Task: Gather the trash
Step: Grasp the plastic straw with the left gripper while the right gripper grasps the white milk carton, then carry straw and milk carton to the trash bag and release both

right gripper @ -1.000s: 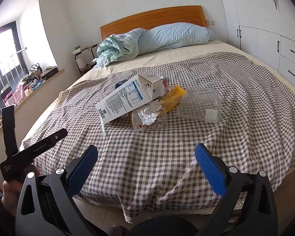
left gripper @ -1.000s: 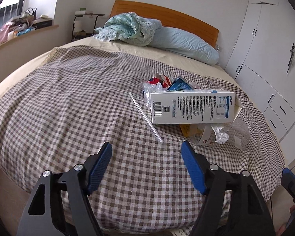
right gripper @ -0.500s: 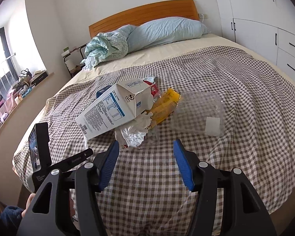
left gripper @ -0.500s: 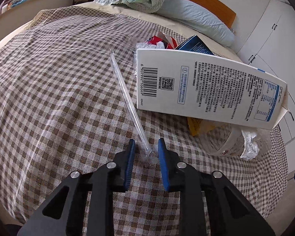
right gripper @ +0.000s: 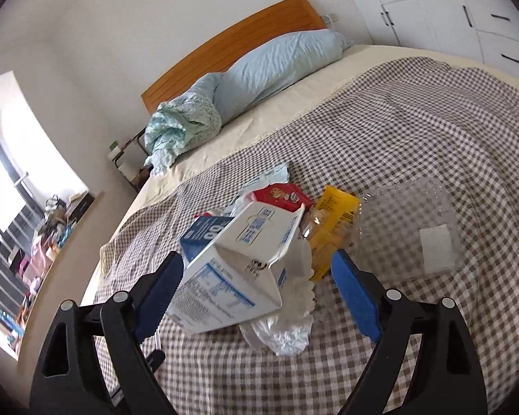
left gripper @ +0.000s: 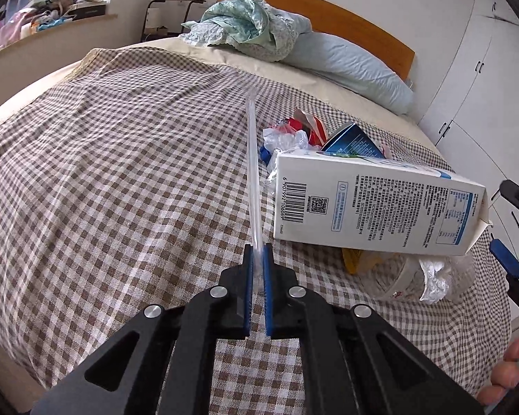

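Observation:
A pile of trash lies on the checked bedspread (left gripper: 103,180). A white milk carton (left gripper: 373,207) lies on its side; it also shows in the right wrist view (right gripper: 238,276). My left gripper (left gripper: 257,252) is shut on the near end of a clear plastic straw (left gripper: 252,159) and holds it lifted, pointing away. My right gripper (right gripper: 256,276) is open, its blue pads either side of the carton's open top, not touching. Around the carton lie a yellow wrapper (right gripper: 332,221), a red packet (right gripper: 280,195), a blue box (right gripper: 204,231) and crumpled white paper (right gripper: 294,297).
A clear plastic container (right gripper: 415,228) lies right of the pile. A blue pillow (left gripper: 346,65) and a bunched green blanket (left gripper: 249,24) lie at the wooden headboard (left gripper: 328,10). White wardrobes (left gripper: 481,79) stand on the right, a cluttered window ledge (left gripper: 45,17) on the left.
My left gripper closed on the straw's end and lifted it off the bedspread. My right gripper moved forward and tilted until its open pads flank the carton's top.

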### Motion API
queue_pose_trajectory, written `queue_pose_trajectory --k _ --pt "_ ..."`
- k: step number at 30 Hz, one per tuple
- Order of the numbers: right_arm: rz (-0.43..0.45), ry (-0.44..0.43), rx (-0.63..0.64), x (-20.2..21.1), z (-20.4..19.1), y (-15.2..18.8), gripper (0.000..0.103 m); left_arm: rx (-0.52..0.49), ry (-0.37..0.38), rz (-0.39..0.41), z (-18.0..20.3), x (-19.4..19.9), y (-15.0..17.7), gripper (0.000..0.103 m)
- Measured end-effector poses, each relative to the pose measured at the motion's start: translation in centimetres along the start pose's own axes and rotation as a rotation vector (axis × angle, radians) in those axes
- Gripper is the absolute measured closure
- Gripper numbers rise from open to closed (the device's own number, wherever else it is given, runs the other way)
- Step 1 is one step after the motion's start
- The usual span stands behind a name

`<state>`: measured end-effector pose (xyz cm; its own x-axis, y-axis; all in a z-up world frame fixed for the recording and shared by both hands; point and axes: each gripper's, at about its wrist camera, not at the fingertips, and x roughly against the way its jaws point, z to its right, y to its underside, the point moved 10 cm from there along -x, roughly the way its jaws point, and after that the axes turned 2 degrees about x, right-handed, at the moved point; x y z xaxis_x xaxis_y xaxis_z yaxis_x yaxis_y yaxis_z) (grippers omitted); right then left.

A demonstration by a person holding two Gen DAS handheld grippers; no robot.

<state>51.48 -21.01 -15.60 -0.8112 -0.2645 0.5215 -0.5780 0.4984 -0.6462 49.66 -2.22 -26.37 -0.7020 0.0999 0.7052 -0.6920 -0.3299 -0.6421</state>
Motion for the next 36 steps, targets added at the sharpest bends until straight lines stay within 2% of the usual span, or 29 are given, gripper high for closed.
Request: queue_pose_trajectory --k 3,4,5,6,7,10,13,16,18,21,24,26,29,31,34,36 --pt "-0.027 -0.050 -0.146 -1.4 1.2 -0.6 0.020 0.000 0.004 -0.020 0.0 -0.5 0.2 0.101" --pt "-0.031 -0.075 -0.183 -1.7 1.3 -0.7 0.027 0.005 0.011 -0.023 -0.2 -0.7 0.3 0.101" --pt "-0.054 -0.071 -0.201 -2.1 1.6 -0.6 0.069 0.011 0.016 -0.026 -0.2 -0.8 0.3 0.101" --pt "-0.073 -0.068 -0.214 -2.2 1.8 -0.5 0.096 0.015 0.021 -0.026 -0.2 -0.8 0.2 0.101" --pt "-0.089 -0.095 -0.226 -2.2 1.6 -0.5 0.097 0.016 0.027 -0.021 -0.2 -0.8 0.1 0.101" --pt "-0.138 -0.107 -0.162 -1.6 0.6 -0.5 0.097 0.004 0.014 0.007 0.0 -0.7 -0.2 0.100" --pt "-0.113 -0.161 -0.102 0.5 -1.6 -1.3 0.099 0.004 0.006 0.007 -0.2 -0.4 -0.4 0.100" --pt "-0.077 -0.192 0.001 2.7 -5.1 -2.3 0.101 -0.015 -0.055 0.029 -1.2 1.3 -1.4 0.100" --pt "-0.094 -0.204 0.114 3.0 -8.4 -2.1 0.101 0.009 -0.053 0.027 -1.9 3.0 -2.0 0.101" --pt "-0.117 -0.190 0.306 3.0 -13.1 -1.6 0.101 -0.009 -0.071 0.055 -2.5 6.2 -3.1 0.101" --pt "-0.067 -0.194 0.420 5.1 -16.3 -3.2 0.101 -0.011 -0.048 0.046 -2.8 9.6 -4.1 0.101" --pt "-0.024 -0.205 0.466 7.7 -17.3 -4.6 0.101 -0.046 -0.043 0.053 -2.5 12.0 -4.6 0.101" --pt "0.057 -0.199 0.516 12.6 -17.3 -6.5 0.101 -0.106 -0.023 0.093 -0.9 15.4 -5.1 0.101" --pt "0.113 -0.172 0.531 16.0 -15.7 -7.8 0.101 -0.158 0.006 0.105 1.1 17.0 -4.6 0.101" --pt "0.174 -0.117 0.533 20.6 -11.3 -9.0 0.101 -0.256 0.061 0.094 5.2 18.6 -2.6 0.101" --pt "0.203 -0.055 0.538 23.6 -7.4 -9.3 0.101 -0.317 0.126 0.051 8.4 19.2 -0.5 0.101"
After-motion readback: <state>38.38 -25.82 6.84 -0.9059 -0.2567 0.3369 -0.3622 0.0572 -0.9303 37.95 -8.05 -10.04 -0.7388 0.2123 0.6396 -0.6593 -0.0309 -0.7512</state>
